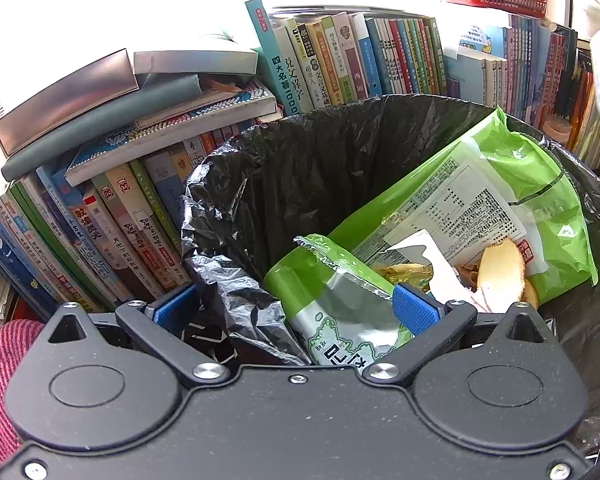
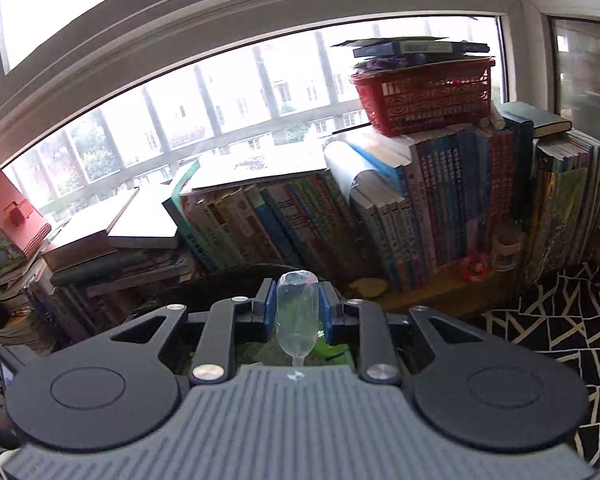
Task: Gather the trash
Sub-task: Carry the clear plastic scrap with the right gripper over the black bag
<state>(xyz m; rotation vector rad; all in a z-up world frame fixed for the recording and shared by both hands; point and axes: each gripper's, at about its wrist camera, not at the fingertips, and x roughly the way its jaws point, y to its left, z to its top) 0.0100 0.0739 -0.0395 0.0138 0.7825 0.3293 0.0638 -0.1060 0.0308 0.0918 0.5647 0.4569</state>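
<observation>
1. Two hand-held grippers are in view; the left hand-held gripper (image 1: 296,300) is spread wide at the near rim of the bin (image 1: 380,100), straddling the black bag (image 1: 300,152) and a small green wrapper (image 1: 332,280), pads pressing nothing.
2. Inside the bin lie a large green packet (image 1: 520,168) and peels (image 1: 500,264).
3. The right hand-held gripper (image 2: 297,308) clamps a clear plastic bottle (image 2: 296,312), neck towards the camera, in front of the books (image 2: 440,208).

Left claw (image 1: 296,304): spread wide over the bin rim
Bin liner (image 1: 300,152): black, holds green wrappers (image 1: 440,216)
Behind: books (image 1: 340,56)
</observation>
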